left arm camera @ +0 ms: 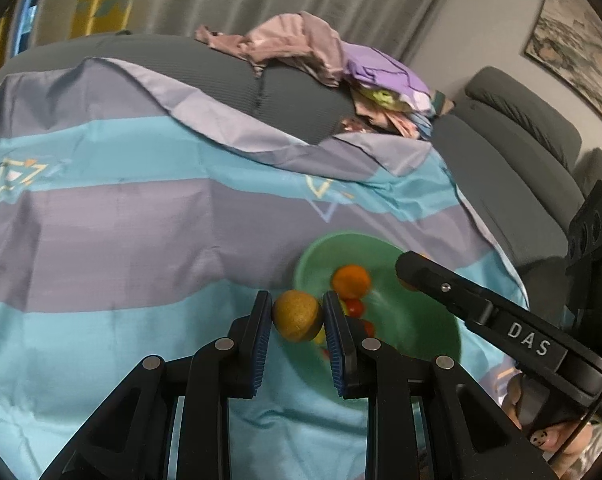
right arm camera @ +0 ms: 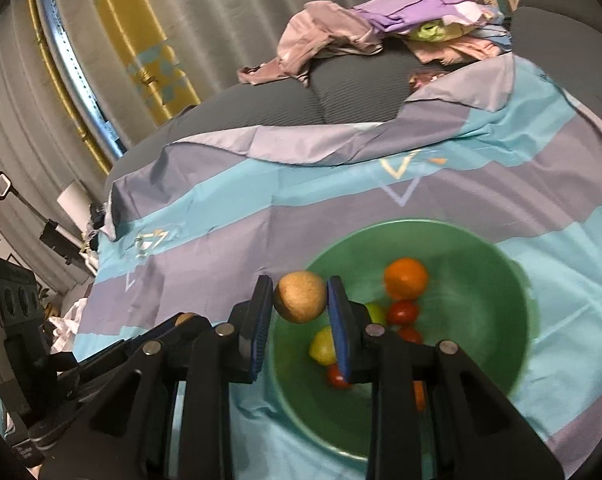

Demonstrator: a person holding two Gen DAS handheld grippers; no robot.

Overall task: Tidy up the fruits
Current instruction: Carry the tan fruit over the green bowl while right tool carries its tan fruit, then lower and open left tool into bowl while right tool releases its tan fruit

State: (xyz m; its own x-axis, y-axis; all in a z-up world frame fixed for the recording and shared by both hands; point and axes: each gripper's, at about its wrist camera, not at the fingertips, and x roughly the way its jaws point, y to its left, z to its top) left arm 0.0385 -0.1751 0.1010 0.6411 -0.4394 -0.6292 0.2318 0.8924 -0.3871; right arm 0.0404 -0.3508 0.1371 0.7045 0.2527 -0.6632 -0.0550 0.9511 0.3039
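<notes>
A green bowl [left arm camera: 421, 320] [right arm camera: 481, 280] sits on a striped blue and purple cloth. It holds an orange [left arm camera: 351, 280] [right arm camera: 405, 278], red tomatoes [left arm camera: 355, 307] [right arm camera: 403, 312] and a yellow-green fruit [right arm camera: 323, 346]. My left gripper [left arm camera: 297, 316] is shut on a brown round fruit [left arm camera: 297, 315] just left of the bowl's rim. My right gripper [right arm camera: 300, 298] is shut on a tan round fruit [right arm camera: 300, 297] over the bowl's left rim. The right gripper's body shows in the left wrist view [left arm camera: 501, 320], reaching over the bowl.
The cloth [left arm camera: 141, 220] [right arm camera: 261, 200] covers a grey sofa seat. A pile of pink and purple clothes [left arm camera: 321, 56] [right arm camera: 381, 32] lies at the back. Grey sofa cushions [left arm camera: 521, 140] are on the right. Curtains hang behind.
</notes>
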